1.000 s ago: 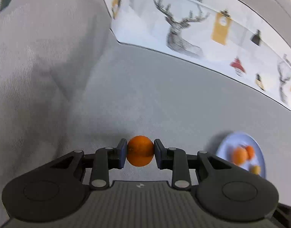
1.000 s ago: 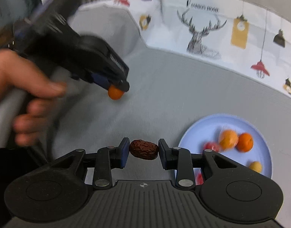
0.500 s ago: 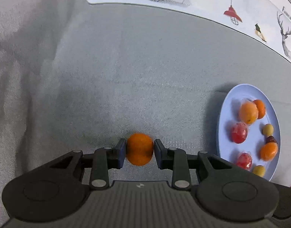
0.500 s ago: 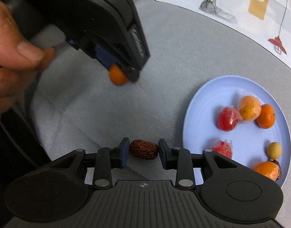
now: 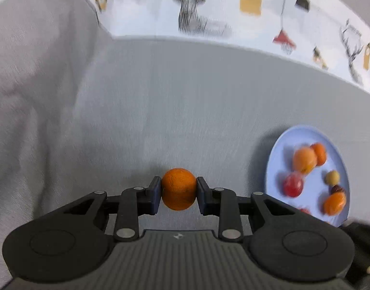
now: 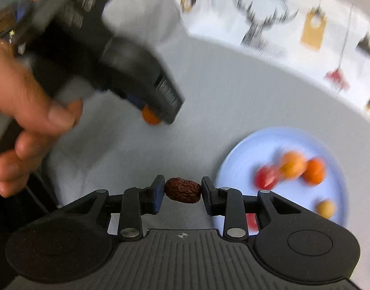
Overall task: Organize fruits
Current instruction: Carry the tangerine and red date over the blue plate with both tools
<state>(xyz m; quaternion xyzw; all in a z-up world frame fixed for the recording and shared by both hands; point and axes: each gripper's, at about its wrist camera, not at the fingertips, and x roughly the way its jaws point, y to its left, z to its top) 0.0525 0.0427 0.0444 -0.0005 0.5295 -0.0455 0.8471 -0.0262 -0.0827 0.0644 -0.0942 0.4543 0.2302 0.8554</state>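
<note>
My left gripper (image 5: 178, 189) is shut on a small orange (image 5: 179, 189), held above the grey cloth to the left of a light blue plate (image 5: 276, 154). In the right wrist view my right gripper (image 6: 183, 191) is shut on a wrinkled dark red date (image 6: 183, 190), just left of the same blue plate (image 6: 243, 152). That plate holds several small fruits: oranges, red wrapped ones and a pale yellow one. The left gripper (image 6: 152, 116) shows again at upper left of the right wrist view, gripped by a hand (image 6: 28, 111), the orange (image 6: 150, 118) peeking under its fingers.
A grey cloth (image 5: 160, 111) covers the table. A white cloth printed with deer and lamps (image 5: 233, 9) lies along the far side. The grey cloth folds up in creases at the left (image 5: 28, 84).
Both views have swung up again, showing more of the printed cloth and blurring. The plate sits lower and further right in the left view. Both grips are unchanged.
</note>
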